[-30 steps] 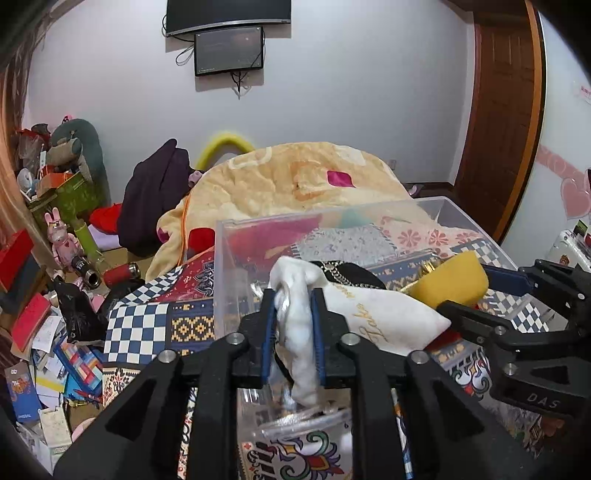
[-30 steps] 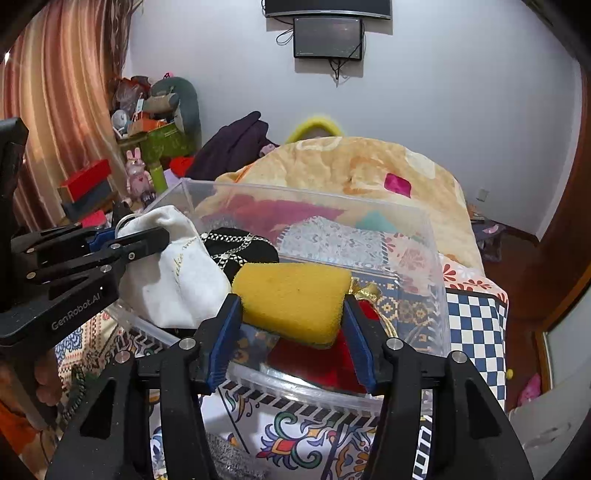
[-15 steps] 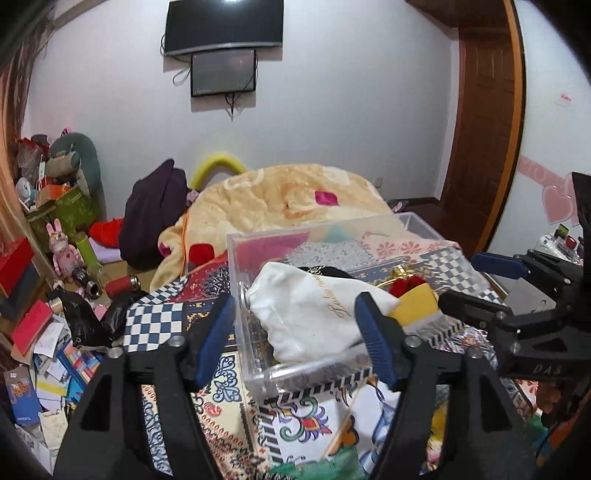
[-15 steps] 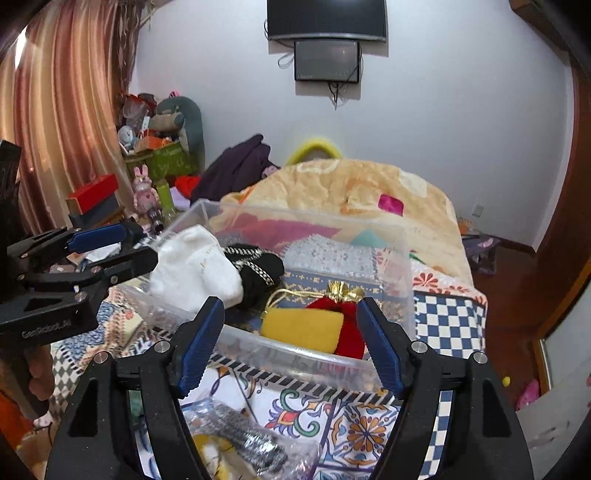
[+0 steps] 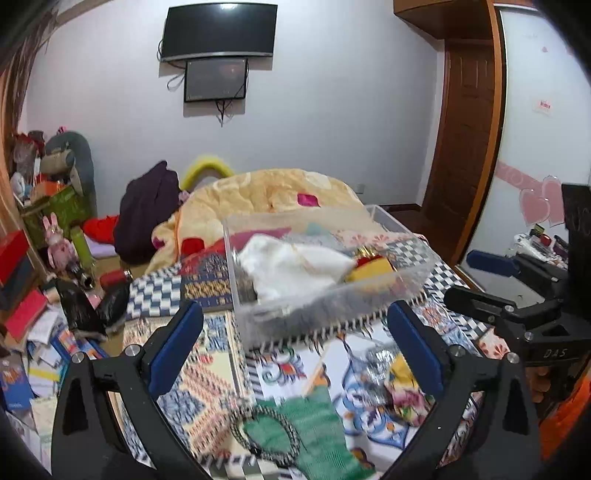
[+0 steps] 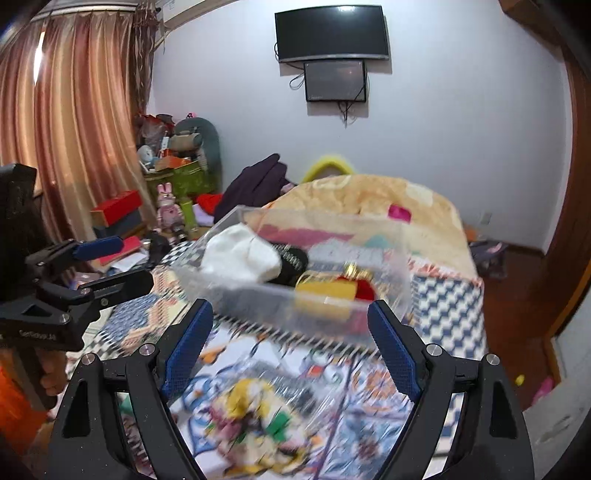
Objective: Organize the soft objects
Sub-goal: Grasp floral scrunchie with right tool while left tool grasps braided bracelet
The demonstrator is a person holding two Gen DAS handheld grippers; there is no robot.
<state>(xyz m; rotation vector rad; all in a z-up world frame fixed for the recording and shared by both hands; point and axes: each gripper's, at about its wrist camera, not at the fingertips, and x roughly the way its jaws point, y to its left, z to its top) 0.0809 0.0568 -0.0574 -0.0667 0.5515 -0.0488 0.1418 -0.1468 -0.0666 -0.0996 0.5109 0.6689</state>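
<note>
A clear plastic bin [image 5: 413, 266] stands on the patterned bedspread and holds a white cloth pouch [image 5: 291, 266], a yellow sponge [image 5: 369, 275] and a red pouch [image 6: 364, 286]; a black item [image 6: 295, 262] lies beside the white pouch [image 6: 240, 254]. My left gripper [image 5: 295, 347] is open and empty, short of the bin. My right gripper [image 6: 290, 343] is open and empty, also short of the bin [image 6: 399, 280]. A green cloth [image 5: 314, 432] with a black-and-white cord [image 5: 266, 435] lies near the left gripper. A floral item in clear wrap [image 6: 255, 424] lies below the right gripper.
A rumpled yellow blanket [image 5: 269, 195] lies behind the bin. A dark garment [image 5: 147, 210], toys, boxes and books [image 5: 37, 295] crowd the left side. A wooden door [image 5: 465, 140] is at the right. A screen [image 6: 332, 33] hangs on the far wall.
Both grippers opened and let go: the white pouch and the yellow sponge dropped into the bin. Both grippers then pulled back toward me, away from the bin.
</note>
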